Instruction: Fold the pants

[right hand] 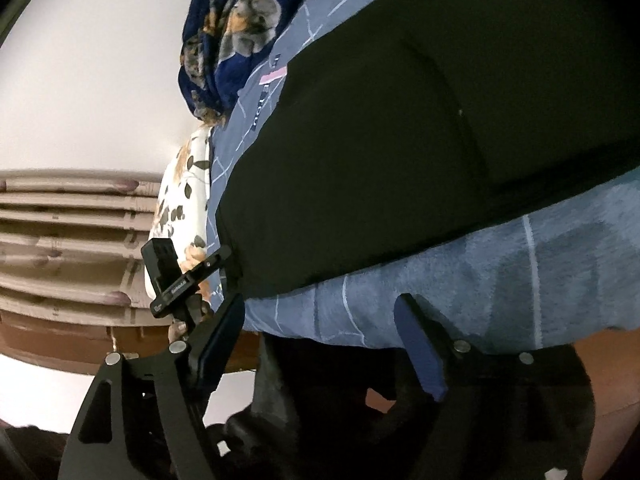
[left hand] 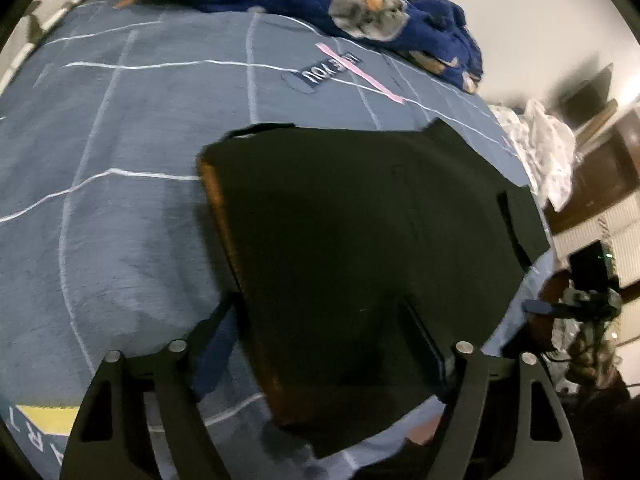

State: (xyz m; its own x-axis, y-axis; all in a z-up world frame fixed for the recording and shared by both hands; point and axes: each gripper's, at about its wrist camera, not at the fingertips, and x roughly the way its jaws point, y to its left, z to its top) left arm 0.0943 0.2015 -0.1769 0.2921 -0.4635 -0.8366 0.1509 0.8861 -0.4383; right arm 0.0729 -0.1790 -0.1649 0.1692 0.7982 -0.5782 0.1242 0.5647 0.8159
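Pants (left hand: pixel 360 232) lie flat on the bedspread (left hand: pixel 120 200), black, apparently already folded into a compact block near the bed's edge; an orange-brown strip shows along one side. Flat placement likely lets the fold hold by itself. Left gripper (left hand: pixel 320 344) hangs over the near end, pitched steeply down, jaws wide, straddling the cloth without pinching it. Right gripper (right hand: pixel 320 332) sits off the bed edge, angled shallowly down, jaws wide, nothing between them; judged a release pose. Blue floral blanket (left hand: pixel 340 0) bunched at the far side, apart from the pants.
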